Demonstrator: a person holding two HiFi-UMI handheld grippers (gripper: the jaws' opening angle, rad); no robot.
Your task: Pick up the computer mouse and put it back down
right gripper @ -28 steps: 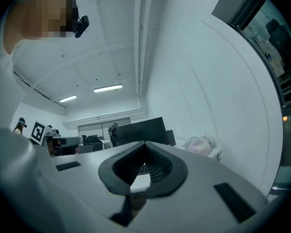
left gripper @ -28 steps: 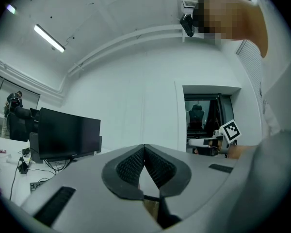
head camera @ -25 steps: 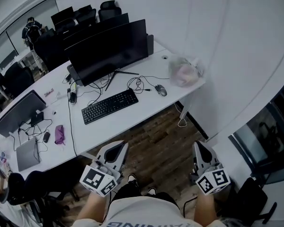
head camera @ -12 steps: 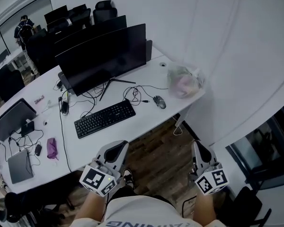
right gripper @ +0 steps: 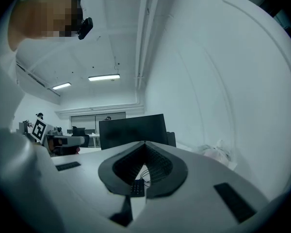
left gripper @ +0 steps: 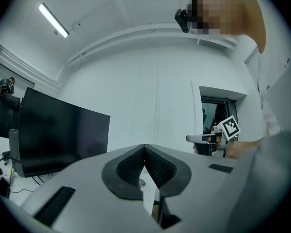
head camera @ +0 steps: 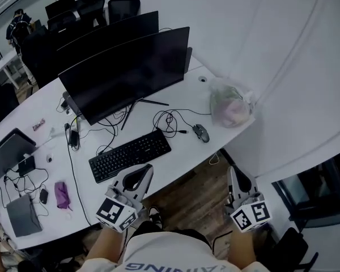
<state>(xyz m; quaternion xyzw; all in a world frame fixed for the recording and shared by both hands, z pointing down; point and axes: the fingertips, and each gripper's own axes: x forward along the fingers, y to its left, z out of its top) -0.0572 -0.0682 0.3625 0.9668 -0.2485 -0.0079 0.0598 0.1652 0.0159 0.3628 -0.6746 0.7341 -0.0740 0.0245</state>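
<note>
The dark computer mouse [head camera: 200,132] lies on the white desk [head camera: 178,154], right of the black keyboard [head camera: 130,154] and left of a plastic bag [head camera: 229,106]; its cable runs back toward the monitor [head camera: 124,72]. My left gripper [head camera: 148,169] is shut and empty, its tips over the desk's front edge by the keyboard. My right gripper [head camera: 231,170] is shut and empty, off the desk's right corner, well short of the mouse. In the left gripper view the jaws [left gripper: 144,147] meet; in the right gripper view the right gripper [right gripper: 145,143] is also closed, with the keyboard [right gripper: 137,188] showing below.
A second monitor [head camera: 110,30] stands behind the first. Tangled cables [head camera: 167,119] lie between monitor and mouse. Further left are a laptop [head camera: 11,149], a purple pouch [head camera: 61,195] and small devices. Wooden floor [head camera: 184,197] lies below; a white wall [head camera: 283,67] is on the right.
The person and both grippers have moved toward the desk. The desk, keyboard and mouse now lie nearer, and the left gripper's tips have reached the desk's front edge. Both stay shut.
</note>
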